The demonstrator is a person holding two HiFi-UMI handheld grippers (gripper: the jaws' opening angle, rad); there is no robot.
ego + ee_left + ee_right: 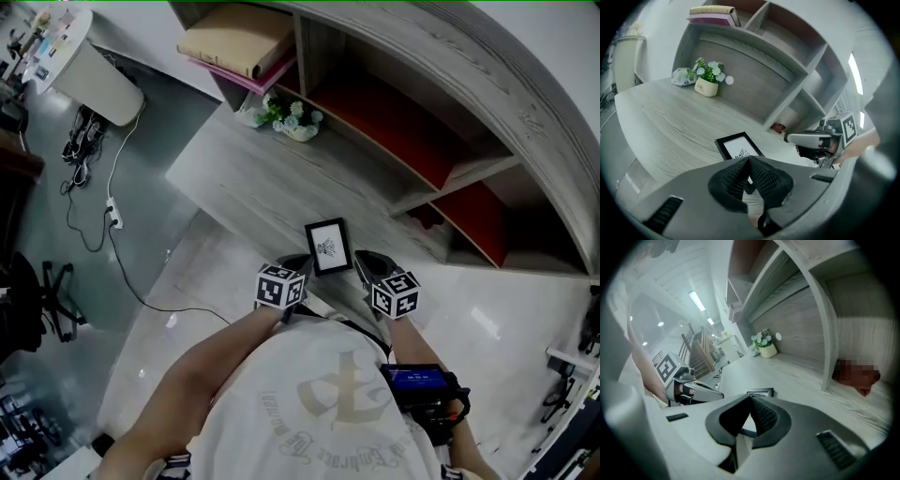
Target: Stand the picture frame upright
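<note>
The black picture frame (328, 247) with a white print lies flat on the grey wooden desk (244, 178), close to its front edge. In the left gripper view the picture frame (737, 146) lies just beyond my jaw tips, which meet above its near corner. My left gripper (298, 263) sits at the frame's left side, shut with nothing held. My right gripper (361, 262) sits at its right side, jaws also closed together in front of the frame (761, 392). Each gripper shows in the other's view: the right gripper (790, 138) and the left gripper (719, 394).
A small pot of flowers (295, 119) stands at the back of the desk below stacked books (236, 41) on a shelf. Curved shelving (441, 141) with red-backed compartments rises to the right. A cable and power strip (113, 217) lie on the floor to the left.
</note>
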